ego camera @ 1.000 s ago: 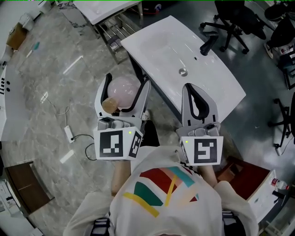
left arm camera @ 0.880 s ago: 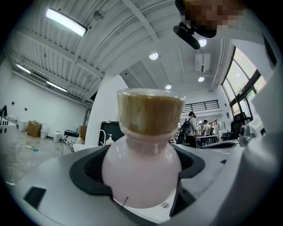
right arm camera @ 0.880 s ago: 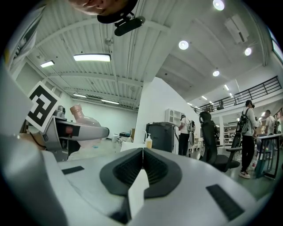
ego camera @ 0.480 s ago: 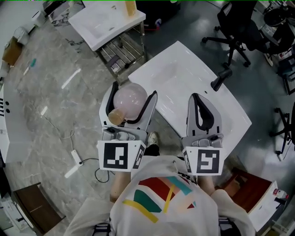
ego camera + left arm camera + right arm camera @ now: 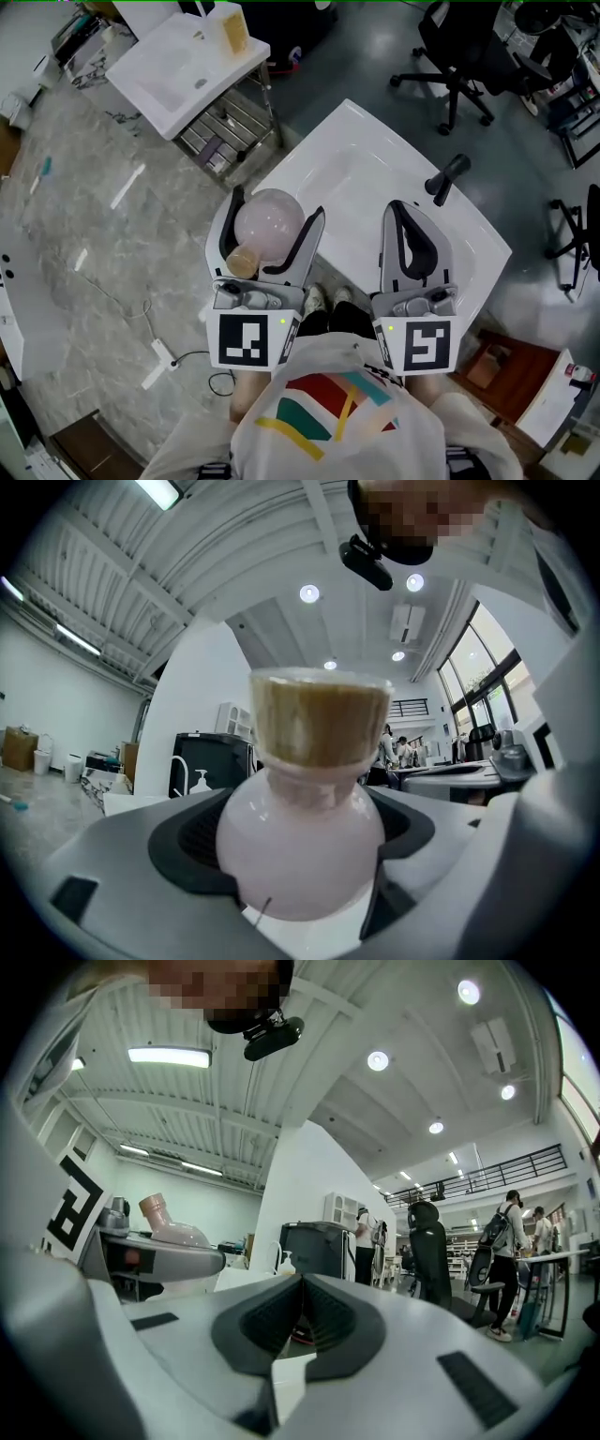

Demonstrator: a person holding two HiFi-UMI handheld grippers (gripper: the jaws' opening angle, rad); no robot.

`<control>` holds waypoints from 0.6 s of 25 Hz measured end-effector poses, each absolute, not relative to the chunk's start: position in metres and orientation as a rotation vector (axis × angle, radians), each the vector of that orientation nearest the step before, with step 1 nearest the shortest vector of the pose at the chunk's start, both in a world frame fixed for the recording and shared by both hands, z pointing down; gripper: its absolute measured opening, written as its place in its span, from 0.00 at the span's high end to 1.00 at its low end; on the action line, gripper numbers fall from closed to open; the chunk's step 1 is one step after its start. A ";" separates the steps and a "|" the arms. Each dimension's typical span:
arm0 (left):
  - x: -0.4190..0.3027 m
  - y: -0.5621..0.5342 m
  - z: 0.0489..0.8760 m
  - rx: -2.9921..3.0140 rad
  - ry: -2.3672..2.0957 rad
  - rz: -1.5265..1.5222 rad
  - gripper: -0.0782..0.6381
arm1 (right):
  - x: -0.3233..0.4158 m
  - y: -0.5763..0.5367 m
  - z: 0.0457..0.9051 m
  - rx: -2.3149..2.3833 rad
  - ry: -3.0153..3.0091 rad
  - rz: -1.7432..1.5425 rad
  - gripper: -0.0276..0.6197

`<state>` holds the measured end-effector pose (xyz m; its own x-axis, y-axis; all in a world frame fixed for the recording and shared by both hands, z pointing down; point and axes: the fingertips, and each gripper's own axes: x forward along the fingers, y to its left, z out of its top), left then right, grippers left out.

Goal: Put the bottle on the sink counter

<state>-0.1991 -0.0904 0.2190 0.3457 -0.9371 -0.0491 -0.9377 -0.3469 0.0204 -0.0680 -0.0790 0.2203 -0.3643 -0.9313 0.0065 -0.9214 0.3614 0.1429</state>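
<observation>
carrying step: left gripper [image 5: 277, 203] clamps the round pink bottle [image 5: 267, 223], right gripper [image 5: 401, 212] pinched together, empty. next i'd guess: reach farther over the sink counter [image 5: 349, 155] and lower it.

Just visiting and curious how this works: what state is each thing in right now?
pink bottle, clamped between jaws, not yet on the counter
tan cap, on the bottle
left gripper, shut on the pink bottle
right gripper, shut, empty
sink counter, no bottle on it

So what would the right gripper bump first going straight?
Likely nothing nearby: the right gripper points level across the white sink counter, passing left of the black faucet, though depth is unclear.
</observation>
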 end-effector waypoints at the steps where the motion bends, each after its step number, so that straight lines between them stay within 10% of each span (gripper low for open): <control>1: -0.197 -0.093 0.221 -2.574 1.779 0.069 0.33 | -0.067 -0.082 0.220 1.727 -2.513 -0.177 0.94; 15: -0.177 -0.120 0.213 -2.587 1.748 0.090 0.33 | -0.070 -0.117 0.216 1.724 -2.546 -0.191 0.94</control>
